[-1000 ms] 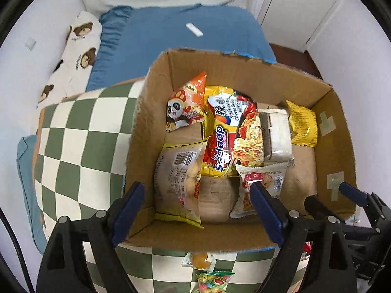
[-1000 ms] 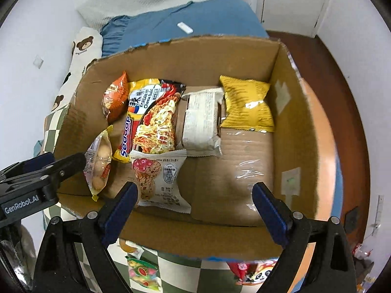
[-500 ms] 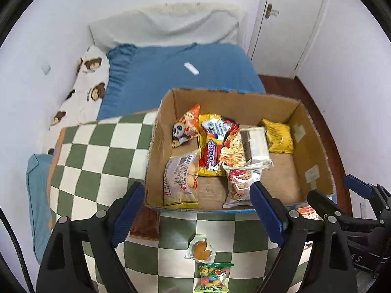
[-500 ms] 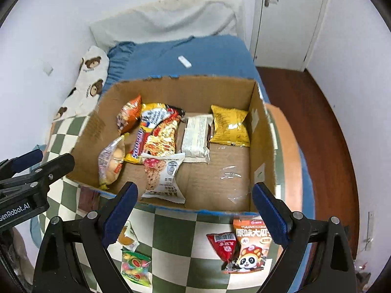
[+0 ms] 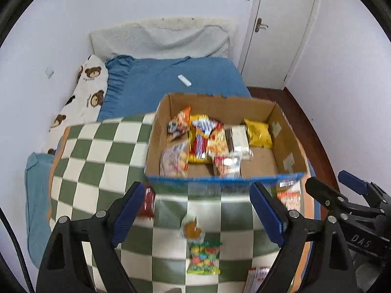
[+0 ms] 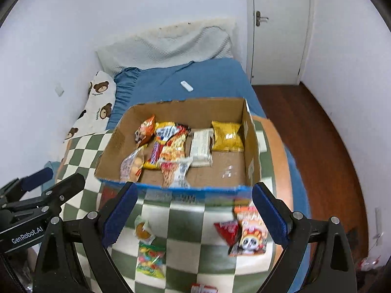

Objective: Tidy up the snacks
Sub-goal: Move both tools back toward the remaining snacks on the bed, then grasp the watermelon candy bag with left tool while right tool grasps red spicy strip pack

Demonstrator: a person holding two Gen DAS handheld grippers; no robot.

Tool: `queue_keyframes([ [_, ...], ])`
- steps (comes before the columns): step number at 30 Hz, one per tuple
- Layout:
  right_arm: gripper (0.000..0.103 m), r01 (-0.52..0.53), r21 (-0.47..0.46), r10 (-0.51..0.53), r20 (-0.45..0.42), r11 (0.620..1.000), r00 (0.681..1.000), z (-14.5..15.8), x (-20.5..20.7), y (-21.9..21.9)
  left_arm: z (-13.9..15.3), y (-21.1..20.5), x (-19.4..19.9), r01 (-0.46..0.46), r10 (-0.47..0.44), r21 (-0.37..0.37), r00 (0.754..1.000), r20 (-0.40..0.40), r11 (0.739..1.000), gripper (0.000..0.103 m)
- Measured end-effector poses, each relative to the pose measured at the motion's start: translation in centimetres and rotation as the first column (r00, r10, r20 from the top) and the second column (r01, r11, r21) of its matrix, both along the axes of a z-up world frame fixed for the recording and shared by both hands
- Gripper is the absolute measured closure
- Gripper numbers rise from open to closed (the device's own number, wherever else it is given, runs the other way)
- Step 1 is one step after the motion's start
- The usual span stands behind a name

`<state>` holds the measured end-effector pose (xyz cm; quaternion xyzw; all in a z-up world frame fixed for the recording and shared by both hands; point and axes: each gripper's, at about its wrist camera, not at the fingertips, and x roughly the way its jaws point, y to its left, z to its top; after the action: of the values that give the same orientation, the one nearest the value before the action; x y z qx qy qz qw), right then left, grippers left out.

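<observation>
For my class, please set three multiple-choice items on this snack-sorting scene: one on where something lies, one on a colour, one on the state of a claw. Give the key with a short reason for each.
1. Where does the yellow packet lie?
A. On the checked blanket
B. In the cardboard box, at its far right corner
C. On the floor

2. What colour are the squares of the checked blanket?
A. Green and white
B. Red and black
C. Blue and yellow

3. What state is the right claw in?
A. Shut on a packet
B. Shut with nothing in it
C. Open, holding nothing

Key: 1 B, the packet lies inside the box beside the right wall. 2 A, green and white squares show in both views. 3 C, its blue pads stand wide apart with only blanket between.
</observation>
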<state>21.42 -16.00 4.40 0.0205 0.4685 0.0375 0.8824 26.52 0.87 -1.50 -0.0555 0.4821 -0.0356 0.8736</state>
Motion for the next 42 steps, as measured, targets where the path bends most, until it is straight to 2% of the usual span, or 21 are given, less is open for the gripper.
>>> queue_keyframes([
  [2,0.006,-0.01,0.04,0.011,-0.038,0.999,0.999,-1.1,-1.1,-0.4,-1.4,-0.1,-1.1,0.01,-0.009,0.012,0.999,-0.044,1.0,0.015],
  [4,0.006,-0.007,0.087,0.015,-0.099,0.996,0.995,-3.4,-2.8,-1.0,-4.3,-0.3,-2.5,0.02,-0.016,0.032,0.993,-0.115,0.999,0.015],
  [7,0.008,0.032,0.109,-0.007,-0.223,0.993,0.975,-8.6,-6.1,-2.0,-8.7,-0.7,-4.2,0.032,-0.023,0.037,0.971,-0.236,0.999,0.015],
  [8,0.017,0.039,0.115,-0.008,-0.259,0.993,0.966,-10.0,-6.9,-2.2,-10.3,-0.9,-4.8,0.035,-0.024,0.036,0.961,-0.277,0.999,0.015],
  [9,0.031,0.046,0.122,-0.006,-0.31,0.992,0.951,-11.9,-7.9,-2.4,-11.7,-1.1,-5.2,0.04,-0.025,0.044,0.951,-0.307,0.998,0.015],
  [11,0.032,0.066,0.127,-0.01,-0.398,0.99,0.917,-15.3,-9.9,-2.9,-14.3,-1.9,-5.8,0.062,-0.021,0.102,0.932,-0.362,0.993,0.015],
  [14,0.032,0.084,0.096,-0.03,-0.462,0.992,0.886,-19.2,-12.7,-2.9,-16.8,-2.8,-6.4,0.082,-0.02,0.139,0.918,-0.395,0.987,0.015],
  [17,0.032,0.107,0.086,-0.046,-0.52,0.991,0.853,-22.1,-13.8,-2.7,-18.7,-3.1,-6.1,0.078,-0.015,0.128,0.901,-0.434,0.989,0.015],
  [20,0.032,0.074,0.03,-0.046,-0.546,0.997,0.837,-24.8,-14.4,-1.5,-20.2,-3.5,-5.5,0.076,-0.014,0.116,0.887,-0.462,0.99,0.015],
  [22,0.032,0.036,-0.035,-0.049,-0.52,0.999,0.853,-25.6,-14.5,-0.7,-21.2,-3.8,-4.8,0.077,-0.023,0.091,0.872,-0.488,0.993,0.015],
  [25,0.043,0.005,-0.108,-0.056,-0.477,0.994,0.877,-25.8,-14.7,-0.1,-22.6,-4.2,-3.6,0.065,-0.035,0.039,0.852,-0.522,0.997,0.015],
  [30,0.046,0.024,-0.096,-0.064,-0.44,0.995,0.896,-24.4,-13.5,-0.9,-24.1,-5.9,-2.1,0.098,-0.078,0.01,0.843,-0.533,0.995,0.017],
  [33,0.046,0.03,-0.09,-0.065,-0.414,0.996,0.908,-23.2,-11.8,-1.3,-24.9,-6.5,-2.1,0.12,-0.094,0.011,0.833,-0.545,0.993,0.051],
  [35,0.046,0.019,-0.085,-0.053,-0.404,0.996,0.913,-22.7,-10.6,-1.3,-24.8,-6.4,-2.6,0.116,-0.095,0.004,0.836,-0.54,0.993,0.053],
  [38,0.043,0.037,-0.028,-0.046,-0.43,0.999,0.901,-22.2,-9.7,-2.1,-24.6,-5.9,-3.9,0.114,-0.095,0.002,0.837,-0.539,0.993,0.053],
  [40,0.035,0.06,-0.005,-0.056,-0.436,0.998,0.898,-21.7,-10.0,-3.0,-25.3,-5.4,-4.6,0.093,-0.093,-0.029,0.826,-0.556,0.995,0.053],
  [41,0.027,0.064,-0.001,-0.058,-0.436,0.998,0.898,-21.4,-10.2,-3.5,-25.6,-5.4,-4.7,0.083,-0.091,-0.04,0.821,-0.564,0.996,0.052],
  [42,0.026,0.071,0.013,-0.058,-0.439,0.997,0.897,-21.2,-10.5,-3.8,-26.0,-5.3,-4.7,0.077,-0.091,-0.048,0.817,-0.57,0.996,0.052],
])
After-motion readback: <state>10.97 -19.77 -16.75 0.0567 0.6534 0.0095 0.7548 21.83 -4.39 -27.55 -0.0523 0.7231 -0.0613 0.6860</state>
